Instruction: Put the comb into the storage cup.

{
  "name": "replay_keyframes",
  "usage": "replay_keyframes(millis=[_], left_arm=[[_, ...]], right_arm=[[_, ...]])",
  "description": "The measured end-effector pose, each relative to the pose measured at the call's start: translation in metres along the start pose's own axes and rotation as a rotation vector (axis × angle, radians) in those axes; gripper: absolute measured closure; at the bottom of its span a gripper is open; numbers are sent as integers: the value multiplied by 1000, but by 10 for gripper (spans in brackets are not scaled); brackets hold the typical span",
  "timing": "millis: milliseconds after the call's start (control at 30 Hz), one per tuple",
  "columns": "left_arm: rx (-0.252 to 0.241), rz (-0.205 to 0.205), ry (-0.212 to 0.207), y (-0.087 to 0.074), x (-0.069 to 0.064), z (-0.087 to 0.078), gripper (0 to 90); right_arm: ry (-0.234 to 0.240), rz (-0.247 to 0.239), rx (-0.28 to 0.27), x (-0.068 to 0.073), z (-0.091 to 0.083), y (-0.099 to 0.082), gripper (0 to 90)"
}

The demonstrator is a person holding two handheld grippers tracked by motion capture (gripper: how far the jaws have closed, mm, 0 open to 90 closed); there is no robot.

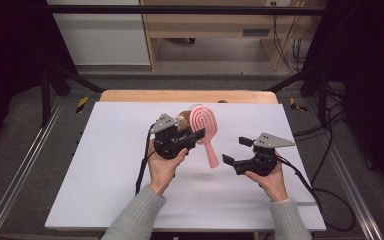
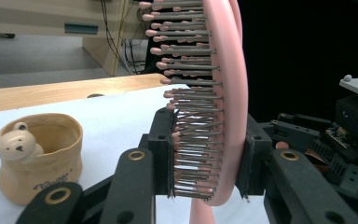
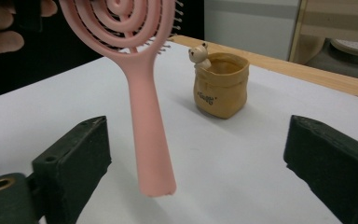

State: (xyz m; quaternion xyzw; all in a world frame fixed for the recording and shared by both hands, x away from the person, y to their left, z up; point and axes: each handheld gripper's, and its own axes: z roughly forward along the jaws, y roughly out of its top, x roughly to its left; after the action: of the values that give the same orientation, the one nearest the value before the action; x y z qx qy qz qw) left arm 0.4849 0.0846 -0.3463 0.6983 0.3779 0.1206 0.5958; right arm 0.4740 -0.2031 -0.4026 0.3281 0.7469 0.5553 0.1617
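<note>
Holding a pink hairbrush [image 1: 204,125] by its bristled head, the left gripper [image 1: 192,136] keeps it above the white table [image 1: 105,165], handle hanging down. Right gripper [image 1: 234,150] gapes wide, empty. Brush looks light, rigid plastic; handle offers the surest grip

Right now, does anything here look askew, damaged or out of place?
Nothing damaged or spilled. The pink hairbrush hangs in the air, handle down, clamped by its head in the left claw. The bear cup stands upright.
</note>
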Motion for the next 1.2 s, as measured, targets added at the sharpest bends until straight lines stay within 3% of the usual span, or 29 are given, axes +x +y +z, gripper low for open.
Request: replay_keyframes(millis=[500, 1200], left_arm=[[-9, 35, 20, 14, 7, -13, 641], [-37, 70, 52, 42, 18, -32, 641]], right_arm=[[15, 17, 18, -12, -9, -8, 4], [-18, 57, 17, -38, -29, -31, 3]])
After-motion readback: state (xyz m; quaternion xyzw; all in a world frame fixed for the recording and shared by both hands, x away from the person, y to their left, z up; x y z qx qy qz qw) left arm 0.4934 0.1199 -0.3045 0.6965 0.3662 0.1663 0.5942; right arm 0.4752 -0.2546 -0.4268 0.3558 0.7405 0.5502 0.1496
